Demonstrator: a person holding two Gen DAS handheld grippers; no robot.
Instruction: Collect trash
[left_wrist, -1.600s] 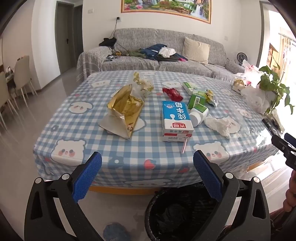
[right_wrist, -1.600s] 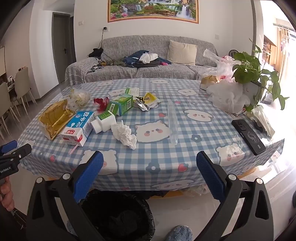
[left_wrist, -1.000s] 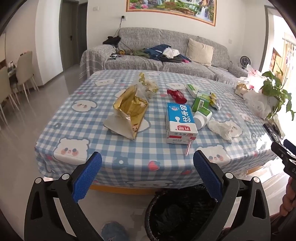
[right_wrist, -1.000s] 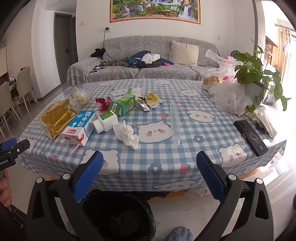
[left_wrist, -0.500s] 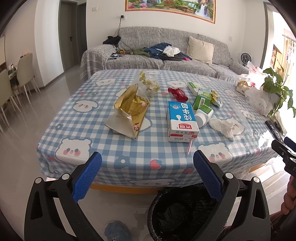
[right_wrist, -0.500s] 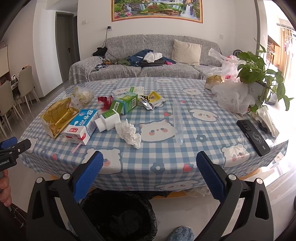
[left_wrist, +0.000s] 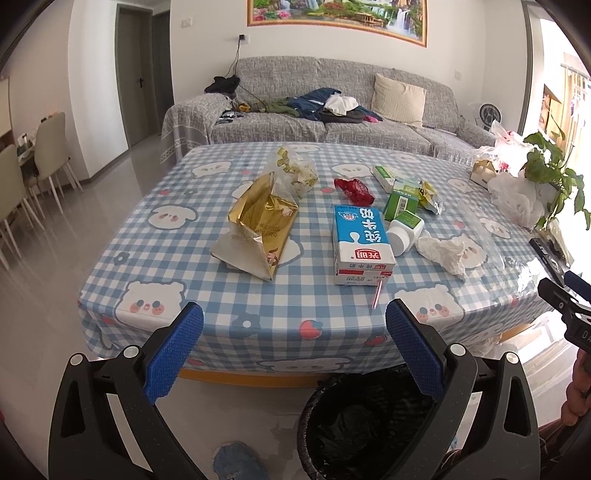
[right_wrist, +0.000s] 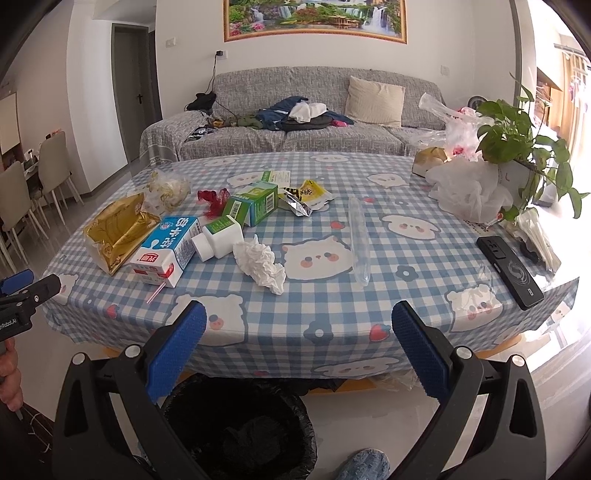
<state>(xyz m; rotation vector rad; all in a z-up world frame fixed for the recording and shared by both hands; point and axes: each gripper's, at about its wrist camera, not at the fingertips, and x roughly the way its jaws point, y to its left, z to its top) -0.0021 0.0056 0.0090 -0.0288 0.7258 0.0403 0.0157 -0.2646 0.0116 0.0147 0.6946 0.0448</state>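
Observation:
Trash lies on the blue checked table (left_wrist: 207, 295) (right_wrist: 388, 295): a gold foil bag (left_wrist: 258, 225) (right_wrist: 114, 229), a blue milk carton (left_wrist: 360, 243) (right_wrist: 166, 249) with a pink straw, a white bottle (left_wrist: 404, 230) (right_wrist: 218, 240), a crumpled tissue (left_wrist: 443, 251) (right_wrist: 260, 264), a green box (left_wrist: 400, 201) (right_wrist: 253, 205), a red wrapper (left_wrist: 352, 190) (right_wrist: 212, 199). A black-lined bin (left_wrist: 369, 424) (right_wrist: 240, 428) stands on the floor below the near edge. My left gripper (left_wrist: 293, 354) and right gripper (right_wrist: 295, 347) hover open and empty before the table.
A clear plastic tube (right_wrist: 360, 240), a black phone (right_wrist: 509, 271), white plastic bags (right_wrist: 465, 188) and a potted plant (right_wrist: 517, 136) occupy the table's right side. A grey sofa (left_wrist: 325, 114) stands behind. Dining chairs (left_wrist: 33, 173) are at far left. A slipper (left_wrist: 240, 461) lies on the floor.
Both grippers have drifted slightly closer to the table and a little higher; the trash has not moved. Both stay open.

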